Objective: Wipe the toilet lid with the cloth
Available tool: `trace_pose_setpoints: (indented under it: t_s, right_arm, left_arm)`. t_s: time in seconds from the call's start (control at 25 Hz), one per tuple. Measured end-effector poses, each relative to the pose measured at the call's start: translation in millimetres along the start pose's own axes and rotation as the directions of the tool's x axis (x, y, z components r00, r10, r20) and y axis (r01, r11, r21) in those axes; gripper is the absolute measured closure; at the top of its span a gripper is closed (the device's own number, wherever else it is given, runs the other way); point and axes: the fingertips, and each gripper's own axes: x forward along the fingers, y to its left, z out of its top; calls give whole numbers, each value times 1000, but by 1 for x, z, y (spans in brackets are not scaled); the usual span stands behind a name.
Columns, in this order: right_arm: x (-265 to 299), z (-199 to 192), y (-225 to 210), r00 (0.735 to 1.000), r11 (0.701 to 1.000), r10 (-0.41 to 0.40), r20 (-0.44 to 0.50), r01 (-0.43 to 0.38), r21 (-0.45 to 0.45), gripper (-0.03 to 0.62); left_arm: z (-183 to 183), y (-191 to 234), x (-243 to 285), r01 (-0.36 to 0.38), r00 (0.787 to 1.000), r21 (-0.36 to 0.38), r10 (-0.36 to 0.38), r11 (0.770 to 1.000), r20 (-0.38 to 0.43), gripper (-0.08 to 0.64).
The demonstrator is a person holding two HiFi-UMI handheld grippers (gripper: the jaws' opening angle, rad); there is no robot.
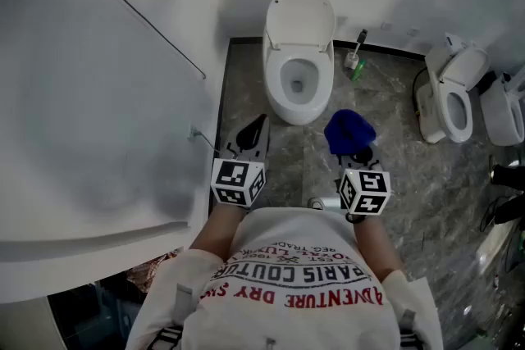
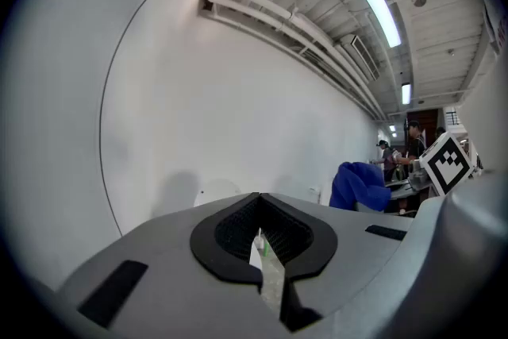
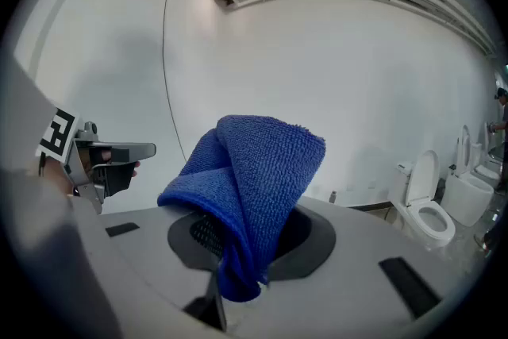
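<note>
A white toilet (image 1: 299, 86) stands against the far wall with its lid (image 1: 301, 14) raised upright. A folded blue cloth (image 1: 349, 130) hangs just right of the bowl's front. My right gripper (image 1: 357, 153) is shut on it, and the cloth (image 3: 254, 179) bunches up out of the jaws and hides the tips. My left gripper (image 1: 255, 129) sits left of the bowl's front, jaws shut to a point and holding nothing. In the left gripper view the fingers (image 2: 238, 230) meet with only a thin slit, and the cloth (image 2: 361, 185) shows off to the right.
A curved white partition (image 1: 98, 111) fills the left side. A toilet brush (image 1: 356, 53) stands right of the toilet by the wall. More white toilets (image 1: 451, 94) stand at the far right. The floor (image 1: 402, 168) is grey stone tile.
</note>
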Motion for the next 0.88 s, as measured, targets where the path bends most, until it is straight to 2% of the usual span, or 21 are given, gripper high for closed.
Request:
trace_pose_setpoints:
  t_s: [0.56,0.88]
  right_arm:
    - [0,-1,3,1000,1000,-7,-5,7,-4,505]
    - [4,0,26,1000,1000,-27,-6,27,10,505]
  left_arm:
    - [-3,0,-1,8,1000,3,-8,1000,-12,554]
    - [-7,20,-21,15,1000,-19,-16,1000,-10,554]
